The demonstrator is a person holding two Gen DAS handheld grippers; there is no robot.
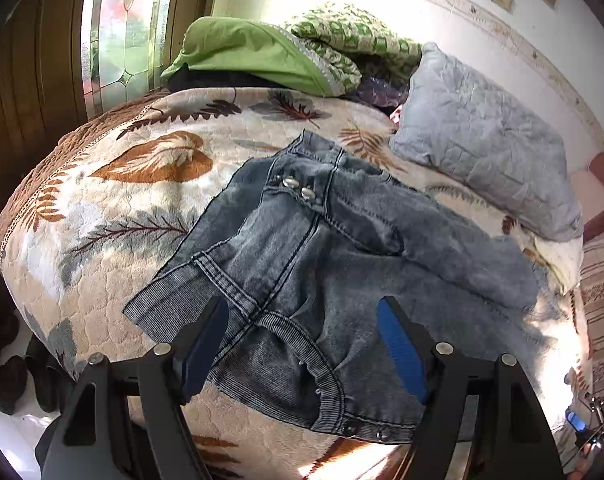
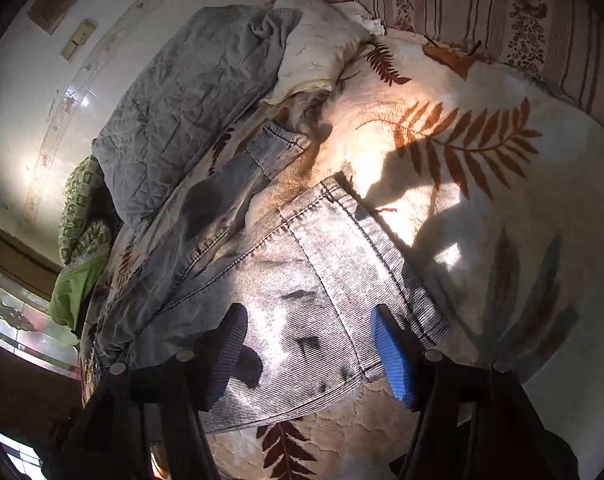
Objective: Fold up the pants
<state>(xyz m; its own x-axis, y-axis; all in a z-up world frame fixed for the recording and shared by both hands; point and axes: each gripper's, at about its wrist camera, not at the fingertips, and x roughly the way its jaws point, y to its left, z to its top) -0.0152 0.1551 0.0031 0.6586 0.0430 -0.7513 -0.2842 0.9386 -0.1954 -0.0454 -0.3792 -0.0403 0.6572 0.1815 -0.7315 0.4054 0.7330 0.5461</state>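
Faded blue jeans (image 1: pixel 310 248) lie crumpled on a leaf-patterned bedspread (image 1: pixel 114 208). In the left wrist view the waistband with metal buttons (image 1: pixel 298 188) points away and a ribbed hem lies near me. My left gripper (image 1: pixel 302 348) is open, its blue pads just above the near denim, holding nothing. In the right wrist view the jeans (image 2: pixel 302 280) show a leg end with a stitched hem (image 2: pixel 342 200). My right gripper (image 2: pixel 306 352) is open over that leg end, empty.
A grey pillow (image 1: pixel 486 144) lies at the far right of the bed, also in the right wrist view (image 2: pixel 190 92). A green blanket pile (image 1: pixel 270 48) sits at the bed's far end. Shoes (image 1: pixel 10 364) stand on the floor at left. A striped cushion (image 2: pixel 482 4) borders the bed.
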